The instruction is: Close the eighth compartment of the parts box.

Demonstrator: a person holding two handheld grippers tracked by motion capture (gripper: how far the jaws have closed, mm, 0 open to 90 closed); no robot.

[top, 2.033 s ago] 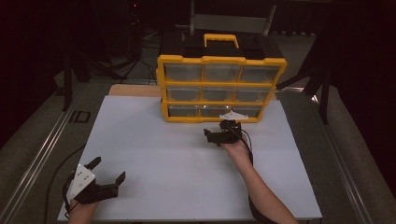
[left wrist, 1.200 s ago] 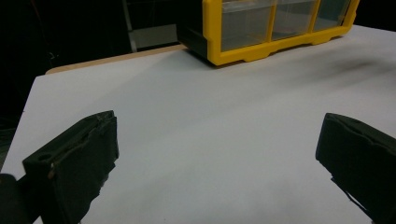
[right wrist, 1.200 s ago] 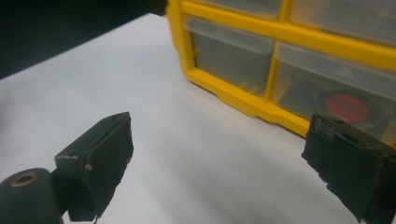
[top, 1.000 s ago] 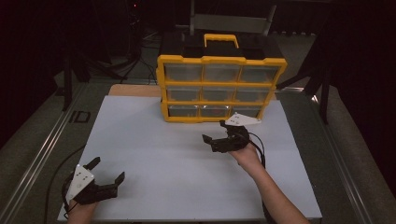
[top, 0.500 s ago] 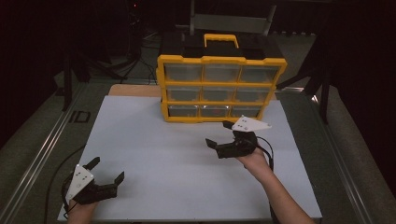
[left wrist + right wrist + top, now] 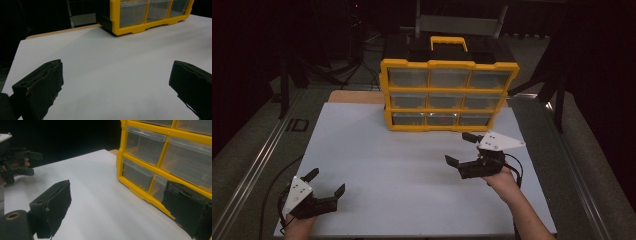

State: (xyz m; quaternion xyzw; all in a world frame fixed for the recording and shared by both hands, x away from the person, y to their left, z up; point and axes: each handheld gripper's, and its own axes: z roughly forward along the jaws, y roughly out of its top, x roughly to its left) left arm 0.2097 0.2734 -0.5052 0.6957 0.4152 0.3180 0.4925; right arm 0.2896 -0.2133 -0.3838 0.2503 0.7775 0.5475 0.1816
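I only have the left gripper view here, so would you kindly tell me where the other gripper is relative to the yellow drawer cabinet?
Observer: The right gripper hovers over the white board, just in front of the cabinet's bottom right drawers, not touching it.
Operator: Thank you. Is it holding anything?
Observer: No, its jaws stand wide open with nothing between them.
Operator: How many drawers does the cabinet have?
Observer: Nine clear drawers in three rows of three, all shut, with a yellow carry handle on top.
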